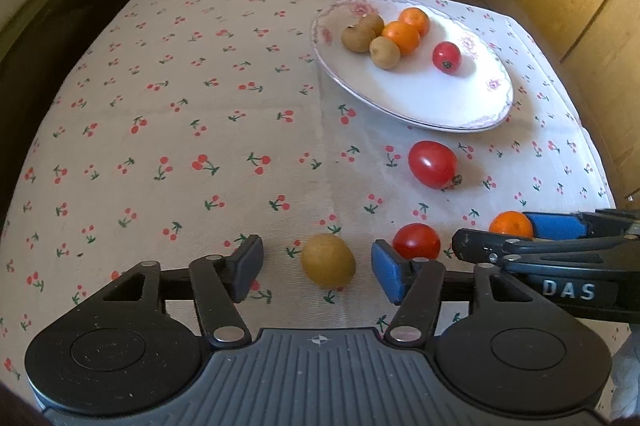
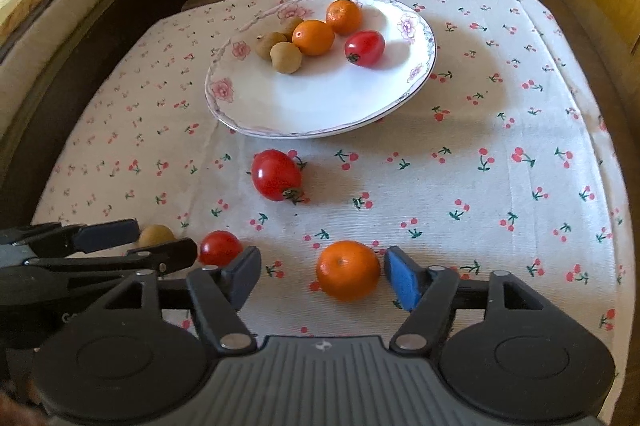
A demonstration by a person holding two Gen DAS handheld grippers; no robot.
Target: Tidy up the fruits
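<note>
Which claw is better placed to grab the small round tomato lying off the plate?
Probably left. The small round red tomato sits just beyond the open left claw's blue pad; the right claw is open around the orange mandarin.

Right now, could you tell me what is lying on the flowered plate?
On the plate lie two oranges, one red tomato and three brown fruits. The rearmost brown fruit is partly hidden behind the others. Anything under the plate is covered.
</note>
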